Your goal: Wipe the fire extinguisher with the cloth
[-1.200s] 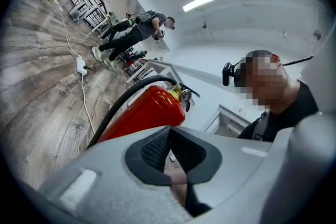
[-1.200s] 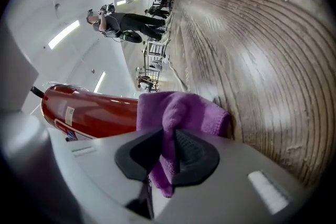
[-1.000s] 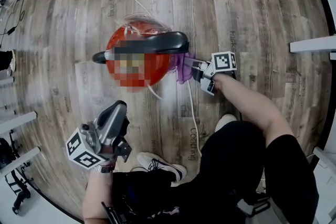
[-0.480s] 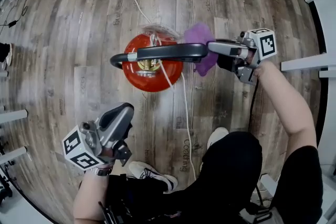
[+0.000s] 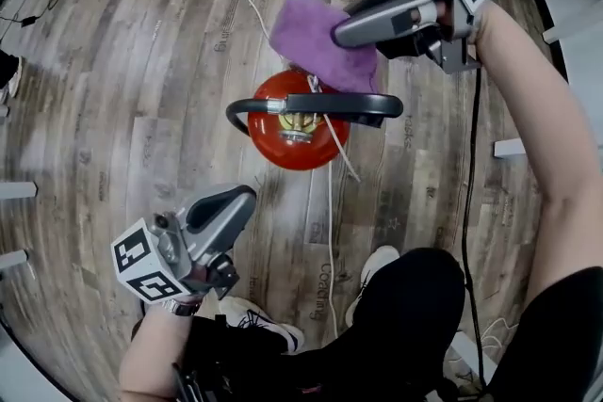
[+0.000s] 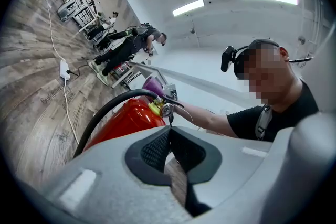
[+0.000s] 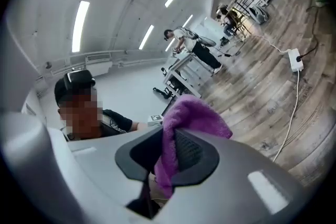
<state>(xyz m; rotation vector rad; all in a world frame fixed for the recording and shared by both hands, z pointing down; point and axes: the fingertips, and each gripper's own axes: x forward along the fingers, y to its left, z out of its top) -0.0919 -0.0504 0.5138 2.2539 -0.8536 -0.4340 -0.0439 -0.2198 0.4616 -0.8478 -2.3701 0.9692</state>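
Where it hangs, the cloth point(image 5: 316, 38) (purple) partly hides the fire extinguisher point(image 5: 275, 144)

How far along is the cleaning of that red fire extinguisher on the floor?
Done: the purple cloth is picked up, clamped in the right gripper. In hand: it is held over the top of the fire extinguisher; contact is unclear. Still to do: the wiping itself; the red body shows no sign of how much is cleaned. The left gripper is shut, empty and away from it.
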